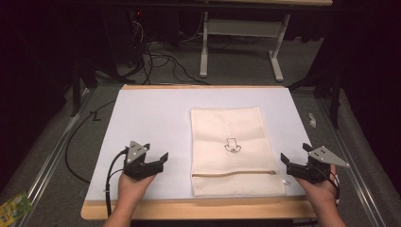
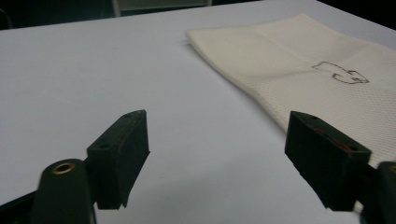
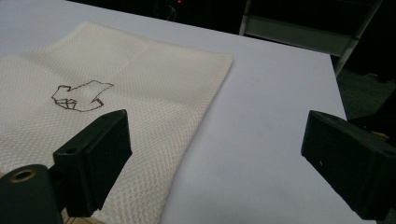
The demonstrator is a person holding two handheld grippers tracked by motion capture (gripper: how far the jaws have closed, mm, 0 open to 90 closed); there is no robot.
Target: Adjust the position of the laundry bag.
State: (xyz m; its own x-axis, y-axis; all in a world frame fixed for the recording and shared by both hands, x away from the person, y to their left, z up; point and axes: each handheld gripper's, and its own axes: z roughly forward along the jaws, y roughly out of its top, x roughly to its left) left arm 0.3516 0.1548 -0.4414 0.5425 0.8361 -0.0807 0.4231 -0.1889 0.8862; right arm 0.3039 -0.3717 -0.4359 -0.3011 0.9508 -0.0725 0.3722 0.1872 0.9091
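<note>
Dark all round, the room leaves just the table [image 1: 156, 113] lit, its pale sheet laid over a wooden board, with cables and a white frame on the floor beyond. On the sheet lies a cream mesh pouch [image 1: 234, 127], flat, long side running away from the person, a small line drawing [image 1: 232, 145] near its middle and a zip [image 1: 234, 173] across its near end. It sits right of centre, its near edge close to the table's front.

Both hands rest at that front edge. The left claw [image 1: 158, 160] stands off to the pouch's left, near but not touching, jaws spread wide with nothing between them; the left gripper view shows bare sheet in the gap and the pouch [image 2: 303, 60] beyond the right-hand jaw. The right claw [image 1: 286, 161] sits just beside the pouch's near right corner, equally wide open and empty; in the right gripper view the pouch's edge [image 3: 140, 107] runs beneath its left-hand jaw.

To my eye nothing is gripped yet: this is the approach. Next, I'd judge, each claw must come down on a near corner, or on the small tab [image 1: 285, 181] at the zip's right end, and pinch thin fabric cleanly off the sheet.
</note>
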